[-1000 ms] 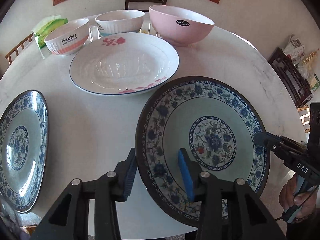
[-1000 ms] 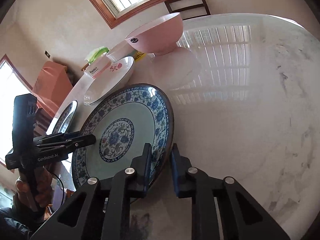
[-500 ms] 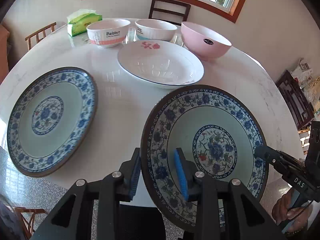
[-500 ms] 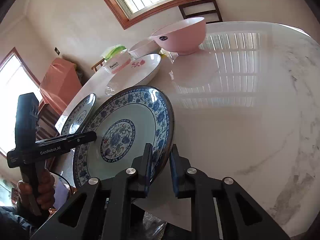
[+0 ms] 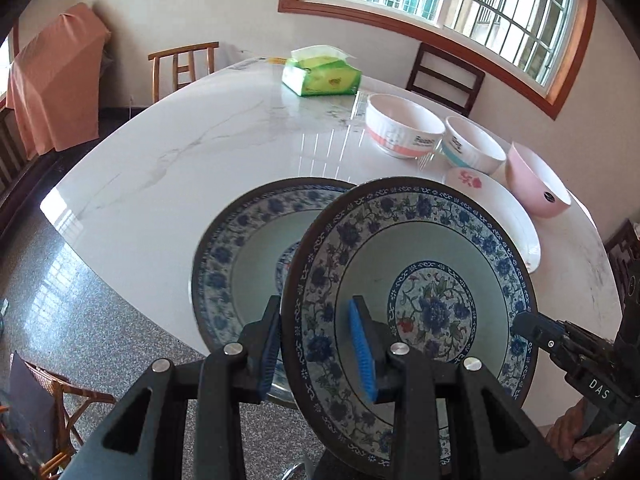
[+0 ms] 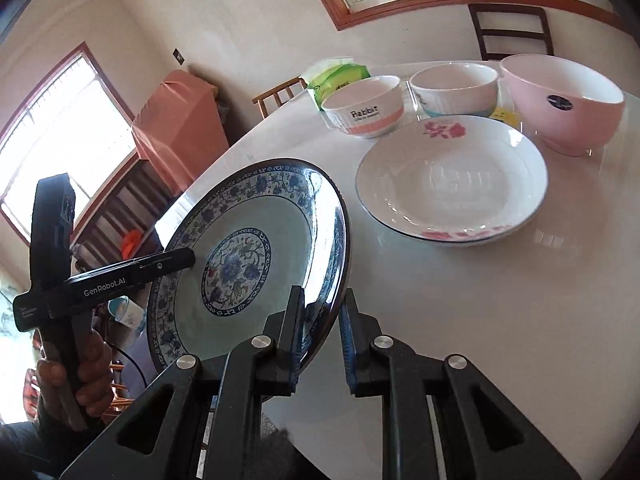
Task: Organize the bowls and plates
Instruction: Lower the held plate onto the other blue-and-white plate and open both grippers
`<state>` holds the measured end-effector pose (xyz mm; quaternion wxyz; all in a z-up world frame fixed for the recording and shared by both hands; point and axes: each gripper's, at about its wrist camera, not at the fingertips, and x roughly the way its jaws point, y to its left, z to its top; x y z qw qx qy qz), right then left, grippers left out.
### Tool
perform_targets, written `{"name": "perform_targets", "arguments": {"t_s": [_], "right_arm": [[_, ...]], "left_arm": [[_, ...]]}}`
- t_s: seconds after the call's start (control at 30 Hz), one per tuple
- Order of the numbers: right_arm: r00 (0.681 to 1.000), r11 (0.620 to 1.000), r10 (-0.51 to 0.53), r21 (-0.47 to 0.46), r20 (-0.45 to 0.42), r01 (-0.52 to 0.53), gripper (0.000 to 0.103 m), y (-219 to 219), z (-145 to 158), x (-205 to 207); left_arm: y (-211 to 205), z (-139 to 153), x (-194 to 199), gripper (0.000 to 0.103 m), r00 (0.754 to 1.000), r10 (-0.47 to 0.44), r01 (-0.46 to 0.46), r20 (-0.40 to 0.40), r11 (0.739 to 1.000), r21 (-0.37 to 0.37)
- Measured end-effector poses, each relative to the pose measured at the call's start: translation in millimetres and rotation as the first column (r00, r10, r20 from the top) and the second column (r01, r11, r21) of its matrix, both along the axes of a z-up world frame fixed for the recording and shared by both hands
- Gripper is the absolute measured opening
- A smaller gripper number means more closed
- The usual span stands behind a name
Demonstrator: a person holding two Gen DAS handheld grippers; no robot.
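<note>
i have the left gripper [image 5: 316,352] closed part way on the near-left rim of the held blue-patterned plate [image 5: 420,280], one blue pad under the rim and the other on its face; its jaws were closing a little within the last second and now sit on the rim. the right gripper [image 6: 320,336] pinches the same plate's right rim, jaws nearly together with only the thin edge between them. between the two tools the plate hangs tilted, off the white marble table [image 5: 208,152], its left side over a second blue-patterned plate [image 5: 244,248] that lies flat near the table's near edge. in the right wrist view a hand [image 6: 76,376] grips the left tool's handle at the lower left. farther off, to the right, a white plate with pink flowers [image 6: 452,184] lies flat on the table. beyond it stand three bowls in a row: a white bowl with a coral band [image 6: 364,104], a white bowl with a teal band [image 6: 456,88] and a pink bowl [image 6: 560,100] at the far right. a green tissue pack [image 5: 320,76] sits at the far side of the table, well apart from the plates.
</note>
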<state>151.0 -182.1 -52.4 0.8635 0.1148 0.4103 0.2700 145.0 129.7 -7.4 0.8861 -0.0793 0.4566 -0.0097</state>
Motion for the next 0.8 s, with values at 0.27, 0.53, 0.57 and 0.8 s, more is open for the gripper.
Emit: {"name": "perform_targets", "arguments": {"t_s": [0.27, 0.53, 0.57, 0.8], "right_arm": [[0.998, 0.997, 0.055, -0.048, 0.017, -0.054, 0.018, 51, -3, 33], [0.997, 0.993, 0.069, -0.098, 0.023, -0.067, 0.018, 70, -10, 40], [0.997, 0.992, 0.07, -0.105, 0.025, -0.067, 0.019, 71, -11, 40], [0.994, 0.985, 0.083, -0.154, 0.066, -0.072, 0.02, 80, -10, 32]], "left_arm": [[49, -11, 22, 0.034, 0.997, 0.078, -0.079, -0.012, 0.997, -0.025], [64, -19, 32, 0.034, 0.995, 0.101, -0.101, -0.015, 0.995, -0.025], [67, -20, 31, 0.034, 0.995, 0.102, -0.103, -0.014, 0.994, -0.025], [70, -23, 32, 0.034, 0.994, 0.11, -0.11, -0.006, 0.994, -0.025]]}}
